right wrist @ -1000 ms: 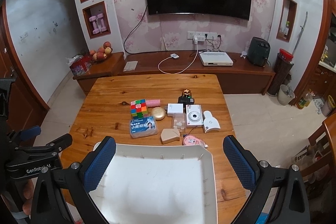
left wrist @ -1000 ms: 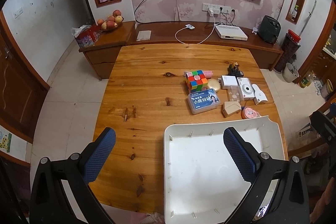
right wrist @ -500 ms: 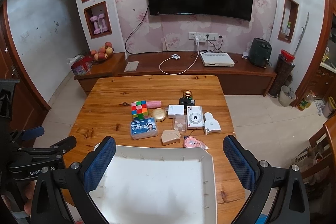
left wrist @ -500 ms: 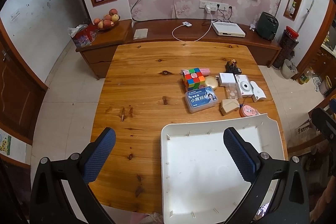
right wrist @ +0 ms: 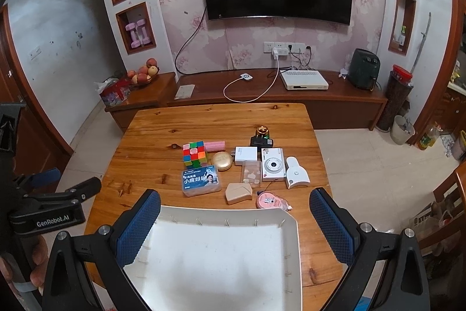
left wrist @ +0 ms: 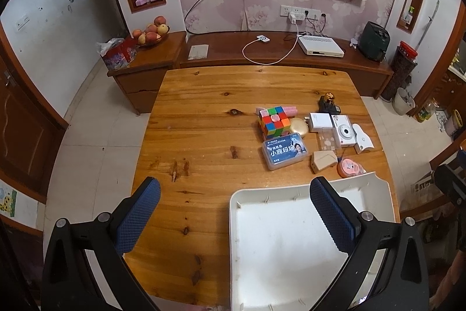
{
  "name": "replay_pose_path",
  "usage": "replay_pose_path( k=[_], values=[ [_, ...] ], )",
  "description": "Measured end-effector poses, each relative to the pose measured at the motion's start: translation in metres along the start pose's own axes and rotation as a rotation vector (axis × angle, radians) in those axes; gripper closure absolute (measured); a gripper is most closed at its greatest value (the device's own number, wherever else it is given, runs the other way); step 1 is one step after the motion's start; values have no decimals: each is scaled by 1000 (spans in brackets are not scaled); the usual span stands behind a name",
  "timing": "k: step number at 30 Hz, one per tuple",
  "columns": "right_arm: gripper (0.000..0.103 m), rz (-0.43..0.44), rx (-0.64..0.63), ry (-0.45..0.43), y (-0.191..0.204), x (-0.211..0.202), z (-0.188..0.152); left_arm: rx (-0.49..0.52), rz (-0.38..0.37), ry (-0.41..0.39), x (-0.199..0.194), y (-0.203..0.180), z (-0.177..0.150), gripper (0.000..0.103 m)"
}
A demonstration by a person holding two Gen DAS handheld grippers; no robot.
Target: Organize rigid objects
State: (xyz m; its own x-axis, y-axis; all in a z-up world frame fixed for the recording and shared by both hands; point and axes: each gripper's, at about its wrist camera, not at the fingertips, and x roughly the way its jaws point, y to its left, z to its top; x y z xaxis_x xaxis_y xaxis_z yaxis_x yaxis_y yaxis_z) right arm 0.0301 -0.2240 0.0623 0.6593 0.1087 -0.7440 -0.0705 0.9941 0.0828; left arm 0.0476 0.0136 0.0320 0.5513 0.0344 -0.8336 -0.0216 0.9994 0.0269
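Observation:
An empty white tray (left wrist: 279, 247) (right wrist: 221, 261) lies at the near edge of the wooden table (left wrist: 209, 118). Behind it sits a cluster of small objects: a colour cube (right wrist: 194, 154) (left wrist: 273, 120), a blue-labelled clear box (right wrist: 201, 181) (left wrist: 284, 151), a gold round compact (right wrist: 222, 161), a white camera (right wrist: 273, 168) (left wrist: 345, 133), a beige block (right wrist: 239, 193), a pink round tape (right wrist: 267, 200), a white charger (right wrist: 246, 155). My left gripper (left wrist: 234, 219) is open and empty, above the table's near left. My right gripper (right wrist: 234, 226) is open and empty, above the tray.
A low wooden TV cabinet (right wrist: 262, 95) stands behind the table with a white set-top box (right wrist: 303, 79), a cable and a fruit bowl (right wrist: 142, 75). A bin (right wrist: 402, 129) stands on the floor at the right. The left gripper's body shows at the right wrist view's left edge (right wrist: 52, 206).
Both cameras have risen and pulled back a little, so the table and objects look smaller and lower in view. Both grippers stay open. No object has moved.

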Motion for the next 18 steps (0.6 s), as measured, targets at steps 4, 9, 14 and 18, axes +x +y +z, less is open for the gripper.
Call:
replay_pose_path(
  k=[4, 9, 14, 18],
  values=[
    [1, 3, 13, 25, -8, 12, 8, 16, -9, 14, 7, 0, 13, 1],
    [1, -13, 37, 65, -22, 29, 25, 48, -7, 27, 18, -3, 35, 1],
    [1, -49, 50, 79, -36, 44, 45, 60, -25, 45, 32, -9, 52, 1],
    [1, -96, 34, 80, -45, 60, 59, 61, -30, 53, 50, -17, 64, 1]
  ],
)
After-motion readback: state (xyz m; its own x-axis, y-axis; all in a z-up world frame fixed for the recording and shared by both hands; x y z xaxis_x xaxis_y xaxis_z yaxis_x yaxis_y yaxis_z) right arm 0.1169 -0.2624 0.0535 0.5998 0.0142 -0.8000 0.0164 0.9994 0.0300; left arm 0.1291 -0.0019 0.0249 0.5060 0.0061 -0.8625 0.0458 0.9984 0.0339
